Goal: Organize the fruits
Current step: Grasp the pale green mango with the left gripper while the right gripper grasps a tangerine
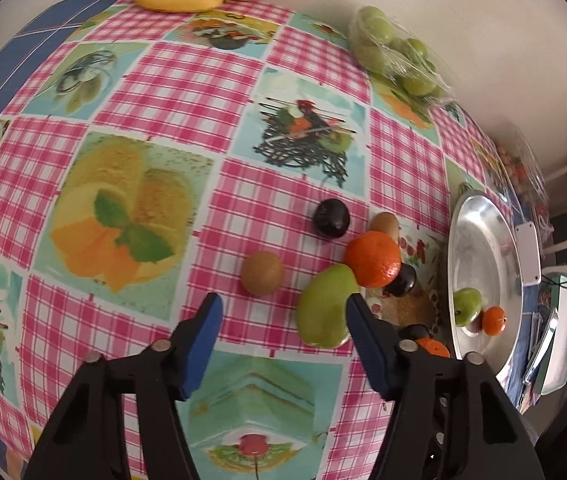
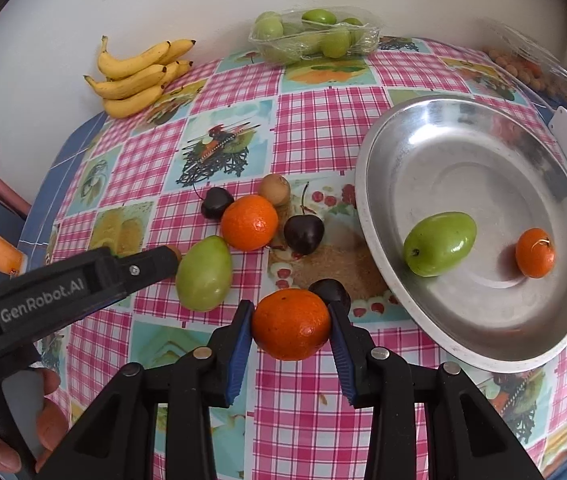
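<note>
Far left, against the wall: a bunch of bananas [image 2: 139, 76]. Right of it, also at the wall: a clear plastic tray of green fruits [image 2: 313, 36].

Left gripper [image 1: 283, 312]: jaws apart, nothing between the blue pads. Its right fingertip lies just beside the loose green fruit [image 1: 325, 306] on the checked tablecloth [image 1: 187, 80]; whether it touches cannot be told. In the right wrist view the same gripper enters from the left, with a person's hand [image 2: 23, 420] on its grip.

Loose fruit on the tablecloth, left to right in the left wrist view:
- kiwi [image 1: 262, 273], apart from the rest;
- dark cherry [image 1: 332, 218];
- green fruit, touching a mandarin [image 1: 373, 258] behind it;
- second kiwi [image 1: 385, 224] behind that mandarin;
- second dark cherry [image 1: 401, 280] at the mandarin's right.

Right gripper [image 2: 291, 326]: jaws clamped on a held mandarin [image 2: 291, 324], one blue pad on each side. A third dark cherry [image 2: 329, 290] lies just behind it.

Right: a metal plate [image 2: 463, 152] on the tablecloth. It holds a green fruit in the plate [image 2: 439, 244] and a small mandarin [image 2: 535, 253], well apart from each other.
</note>
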### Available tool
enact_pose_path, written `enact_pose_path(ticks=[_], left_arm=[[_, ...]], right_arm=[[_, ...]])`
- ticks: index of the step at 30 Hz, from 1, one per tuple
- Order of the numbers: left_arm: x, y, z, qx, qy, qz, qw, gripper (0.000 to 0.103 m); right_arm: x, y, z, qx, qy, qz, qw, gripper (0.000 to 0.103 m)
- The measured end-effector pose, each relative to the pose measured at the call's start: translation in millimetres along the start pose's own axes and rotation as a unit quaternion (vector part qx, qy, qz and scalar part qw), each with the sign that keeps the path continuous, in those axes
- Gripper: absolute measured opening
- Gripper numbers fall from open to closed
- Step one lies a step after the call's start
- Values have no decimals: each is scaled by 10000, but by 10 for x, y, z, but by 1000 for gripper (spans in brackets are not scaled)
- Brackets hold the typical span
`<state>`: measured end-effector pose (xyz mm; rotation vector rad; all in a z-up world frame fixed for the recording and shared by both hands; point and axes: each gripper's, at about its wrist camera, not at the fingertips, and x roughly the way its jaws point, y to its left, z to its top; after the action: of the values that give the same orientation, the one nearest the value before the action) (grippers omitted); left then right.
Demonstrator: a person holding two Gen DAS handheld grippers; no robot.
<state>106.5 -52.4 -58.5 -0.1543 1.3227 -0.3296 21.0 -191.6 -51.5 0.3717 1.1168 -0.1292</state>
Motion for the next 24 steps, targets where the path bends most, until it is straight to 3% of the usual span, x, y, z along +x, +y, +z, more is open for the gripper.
enact_pose_path(ticks=[14,24], left_arm=[[161,-257,-20,456,162,-159,9987,41],[176,-264,-16,401,165,-194,9989,40]], right_arm=[[3,18,-2,-61,29,0,10000,40],[6,11,-11,-50,39,-4,10000,40]])
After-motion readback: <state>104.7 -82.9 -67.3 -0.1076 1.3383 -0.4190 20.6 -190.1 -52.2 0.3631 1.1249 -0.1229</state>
